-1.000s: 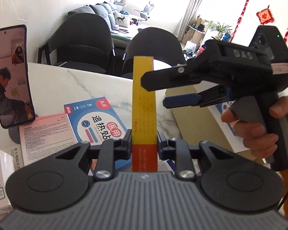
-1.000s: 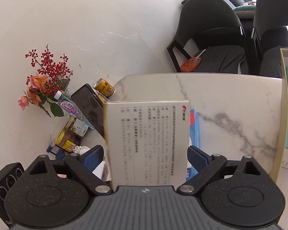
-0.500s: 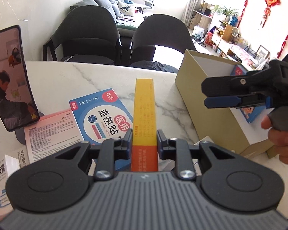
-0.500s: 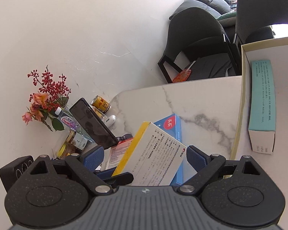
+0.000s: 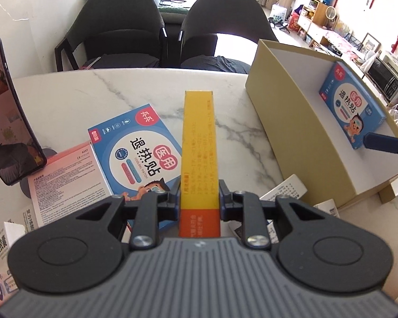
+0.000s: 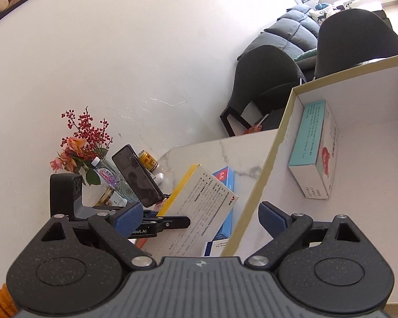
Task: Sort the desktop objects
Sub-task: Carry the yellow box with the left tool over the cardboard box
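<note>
My left fingers (image 5: 199, 198) are clamped on the yellow-and-orange carton (image 5: 198, 143), which I hold above the marble surface (image 5: 135, 92), over the blue cooling-patch box (image 5: 135, 156). My right fingers (image 6: 200, 218) stand wide apart with nothing between them, at the wall of the tan box (image 6: 262, 182), where a teal-topped carton (image 6: 314, 151) lies inside.

A cardboard box (image 5: 291, 122) stands on the desk (image 5: 135, 90) at the right, with two cartons inside. Left of it, a cooling-patch carton (image 5: 135, 156) lies on the desk. A phone (image 5: 8, 122) leans upright further left, with chairs (image 5: 119, 23) behind the desk.
</note>
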`<state>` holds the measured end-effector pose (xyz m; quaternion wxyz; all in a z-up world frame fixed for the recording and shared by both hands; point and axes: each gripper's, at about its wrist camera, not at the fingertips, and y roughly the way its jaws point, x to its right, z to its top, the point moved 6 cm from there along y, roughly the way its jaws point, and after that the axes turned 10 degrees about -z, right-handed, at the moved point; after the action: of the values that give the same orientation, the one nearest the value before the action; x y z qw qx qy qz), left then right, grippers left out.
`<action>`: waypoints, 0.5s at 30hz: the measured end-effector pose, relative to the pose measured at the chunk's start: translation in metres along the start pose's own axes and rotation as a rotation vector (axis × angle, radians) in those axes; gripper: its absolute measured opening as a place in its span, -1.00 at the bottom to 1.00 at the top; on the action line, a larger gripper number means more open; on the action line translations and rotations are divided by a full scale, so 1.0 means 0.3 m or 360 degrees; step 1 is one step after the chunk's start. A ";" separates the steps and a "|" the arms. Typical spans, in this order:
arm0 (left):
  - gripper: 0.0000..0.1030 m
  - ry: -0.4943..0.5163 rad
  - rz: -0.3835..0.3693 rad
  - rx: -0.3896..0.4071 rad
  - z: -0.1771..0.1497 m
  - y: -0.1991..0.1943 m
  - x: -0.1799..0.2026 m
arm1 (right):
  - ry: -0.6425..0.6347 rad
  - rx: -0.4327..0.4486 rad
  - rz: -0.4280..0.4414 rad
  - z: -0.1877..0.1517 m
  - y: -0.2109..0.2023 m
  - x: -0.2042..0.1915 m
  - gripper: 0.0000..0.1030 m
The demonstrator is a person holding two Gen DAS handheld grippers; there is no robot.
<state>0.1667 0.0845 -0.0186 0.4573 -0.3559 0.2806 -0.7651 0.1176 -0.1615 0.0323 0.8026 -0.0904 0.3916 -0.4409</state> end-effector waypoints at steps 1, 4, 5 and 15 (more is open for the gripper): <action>-0.56 -0.0030 -0.0003 0.0005 0.000 -0.005 -0.010 | -0.0002 0.0036 -0.0005 0.002 -0.026 0.012 0.85; -0.56 -0.0079 0.0003 0.0049 -0.001 -0.026 -0.029 | 0.0018 0.0125 0.0013 0.010 -0.095 0.046 0.87; -0.56 -0.0101 0.0001 0.0070 0.000 -0.036 -0.035 | 0.0031 0.0144 0.0030 0.011 -0.111 0.056 0.87; -0.56 -0.0242 -0.0109 0.0221 0.108 -0.125 0.022 | 0.0103 0.0390 -0.0038 0.018 -0.258 0.185 0.87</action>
<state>0.1718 0.0909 0.0307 0.4743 -0.3898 0.1789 -0.7688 0.0889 -0.2518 0.0435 0.7892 0.0179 0.3593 -0.4978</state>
